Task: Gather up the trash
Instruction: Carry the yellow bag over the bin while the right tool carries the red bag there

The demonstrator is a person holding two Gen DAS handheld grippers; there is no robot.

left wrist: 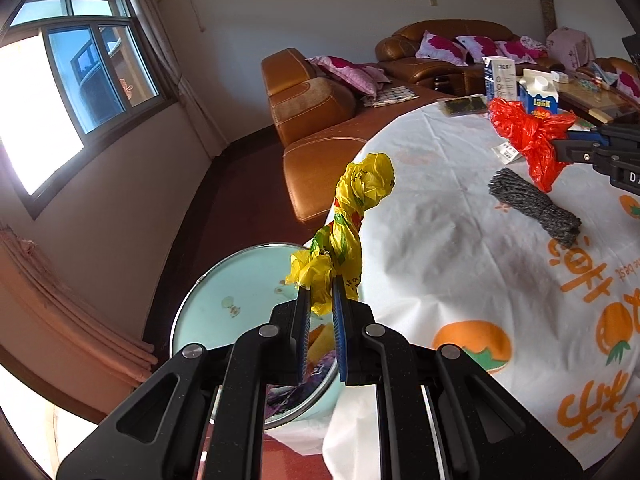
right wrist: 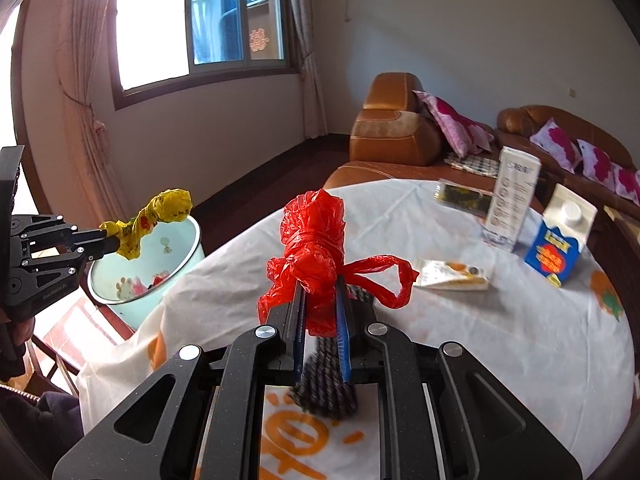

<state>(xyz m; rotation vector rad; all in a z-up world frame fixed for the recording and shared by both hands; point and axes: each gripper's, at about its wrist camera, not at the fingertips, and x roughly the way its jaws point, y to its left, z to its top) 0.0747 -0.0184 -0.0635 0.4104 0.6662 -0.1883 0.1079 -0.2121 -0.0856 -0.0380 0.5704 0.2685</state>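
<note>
Yellow bag (left wrist: 348, 232) and red bag (right wrist: 316, 256), one per gripper.

Home living rm: brown leather sofa (right wrist: 394, 128) w/ pink cushions (left wrist: 442, 48), curtained window (right wrist: 200, 20), cloth-covered table (left wrist: 460, 240).

right gripper (right wrist: 320, 300) pinches a red bag (right wrist: 314, 248) above the table (right wrist: 500, 332); left gripper (right wrist: 114, 242) holds a yellow bag (right wrist: 154, 218) over the bin (right wrist: 176, 268).
</note>
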